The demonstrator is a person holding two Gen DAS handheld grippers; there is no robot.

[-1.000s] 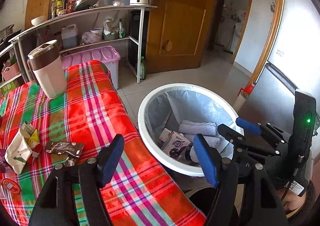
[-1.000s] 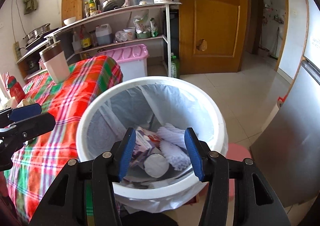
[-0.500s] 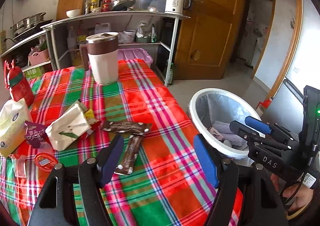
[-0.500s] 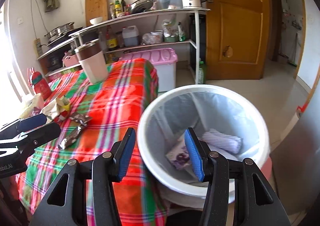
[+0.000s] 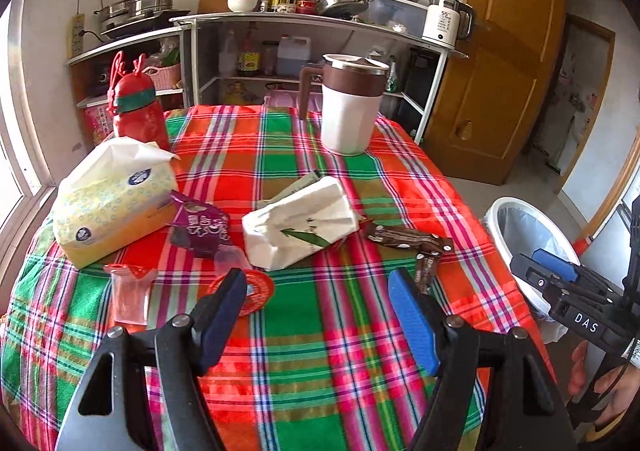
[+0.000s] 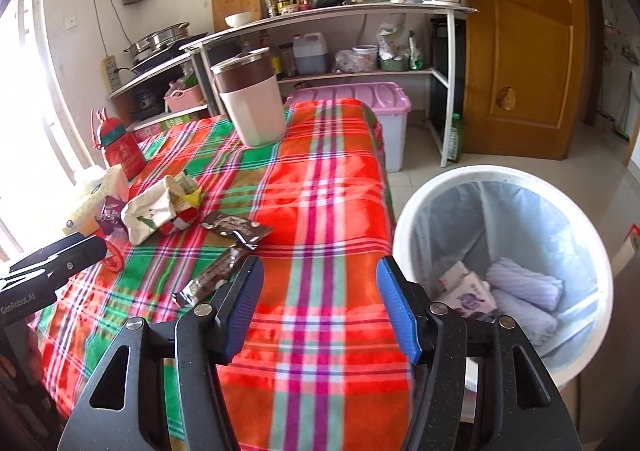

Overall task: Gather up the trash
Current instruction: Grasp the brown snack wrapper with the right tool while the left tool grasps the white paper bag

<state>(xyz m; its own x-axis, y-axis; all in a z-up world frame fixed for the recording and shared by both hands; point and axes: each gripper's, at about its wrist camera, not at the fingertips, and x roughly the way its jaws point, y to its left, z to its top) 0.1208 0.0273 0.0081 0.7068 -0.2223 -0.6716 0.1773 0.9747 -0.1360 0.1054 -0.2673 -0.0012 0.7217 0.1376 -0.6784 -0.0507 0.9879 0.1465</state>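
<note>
Trash lies on the plaid tablecloth (image 5: 320, 331): a crumpled white paper bag (image 5: 300, 227), two brown wrappers (image 5: 408, 239) (image 5: 426, 271), a purple packet (image 5: 200, 227), a red lid (image 5: 252, 291) and a clear plastic cup (image 5: 128, 291). My left gripper (image 5: 318, 311) is open and empty above the table's near side. My right gripper (image 6: 318, 303) is open and empty over the table edge, left of the white bin (image 6: 592, 251), which holds a carton and rolled purple cloths (image 6: 524, 283). A brown wrapper (image 6: 216, 275) lies just beyond its left finger.
A tissue pack (image 5: 108, 207), a red bottle (image 5: 136, 111) and a brown-and-white mug (image 5: 352, 107) stand on the table. Metal shelves (image 6: 360, 11) with kitchenware and a pink box (image 6: 360, 103) stand behind. A wooden door (image 6: 520, 43) is at right.
Both grippers have swung left, away from the bin and toward the table. The left now faces the trash on the cloth; the right has left the bin's mouth. Both stayed open.
</note>
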